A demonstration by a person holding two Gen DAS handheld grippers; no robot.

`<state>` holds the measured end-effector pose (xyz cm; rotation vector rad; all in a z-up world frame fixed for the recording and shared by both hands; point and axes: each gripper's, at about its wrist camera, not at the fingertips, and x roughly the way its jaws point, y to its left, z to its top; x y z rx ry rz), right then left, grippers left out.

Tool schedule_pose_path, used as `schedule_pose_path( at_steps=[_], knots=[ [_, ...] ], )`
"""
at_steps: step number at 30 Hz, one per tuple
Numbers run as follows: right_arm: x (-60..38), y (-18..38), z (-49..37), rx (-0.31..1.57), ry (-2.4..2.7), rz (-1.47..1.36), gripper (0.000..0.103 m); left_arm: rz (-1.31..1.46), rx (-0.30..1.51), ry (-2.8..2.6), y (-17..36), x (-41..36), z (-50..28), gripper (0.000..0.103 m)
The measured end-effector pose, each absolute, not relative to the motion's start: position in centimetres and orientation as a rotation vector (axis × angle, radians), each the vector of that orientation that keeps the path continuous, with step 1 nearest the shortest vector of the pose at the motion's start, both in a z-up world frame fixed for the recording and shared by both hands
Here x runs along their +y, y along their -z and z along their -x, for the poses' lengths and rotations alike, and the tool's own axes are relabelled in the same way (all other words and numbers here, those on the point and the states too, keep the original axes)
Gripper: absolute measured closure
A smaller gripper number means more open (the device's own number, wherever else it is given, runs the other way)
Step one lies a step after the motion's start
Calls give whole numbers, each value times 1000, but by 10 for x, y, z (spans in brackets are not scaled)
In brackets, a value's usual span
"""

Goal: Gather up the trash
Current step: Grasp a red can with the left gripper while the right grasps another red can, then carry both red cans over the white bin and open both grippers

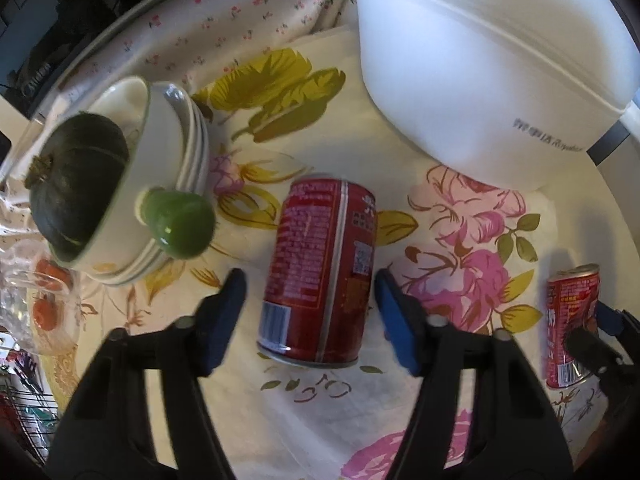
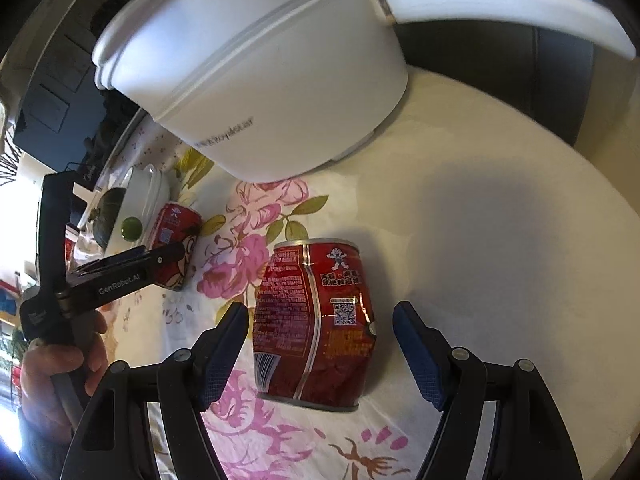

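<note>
Pre-grasp on both: left gripper (image 1: 310, 312) and right gripper (image 2: 320, 354) released, each straddling an upright red drink can (image 1: 320, 268) (image 2: 316, 324) mid-tabletop (image 2: 500, 240). Next: clench, lift.

**Two cans, one between each gripper's fingers**

On the desk (image 1: 312, 420) one can (image 1: 320, 268) stands between the left gripper (image 1: 310, 316) fingers. Left of it sit stacked bowls (image 1: 168, 184) holding a squash (image 1: 76, 184). A cooker (image 1: 480, 64) stands far right. The second can (image 2: 316, 324) stands between the right gripper (image 2: 320, 352) fingers, right of the first.
</note>
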<state>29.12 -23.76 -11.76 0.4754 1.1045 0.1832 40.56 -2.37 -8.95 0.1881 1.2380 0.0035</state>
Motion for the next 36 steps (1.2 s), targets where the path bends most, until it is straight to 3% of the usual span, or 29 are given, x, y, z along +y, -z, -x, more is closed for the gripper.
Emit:
schedule_pose_path(
  at_steps=[5, 17, 36],
  knots=[
    [-227, 117, -297, 1127, -184, -443, 38, -106, 1260, -8, 94, -15, -406, 47],
    [-199, 115, -289, 1101, -157, -383, 39, 6, 1242, -28, 81, -1, -376, 48],
    [-211, 84, -226, 1056, -253, -453, 39, -78, 1181, -13, 37, -44, -282, 48]
  ],
)
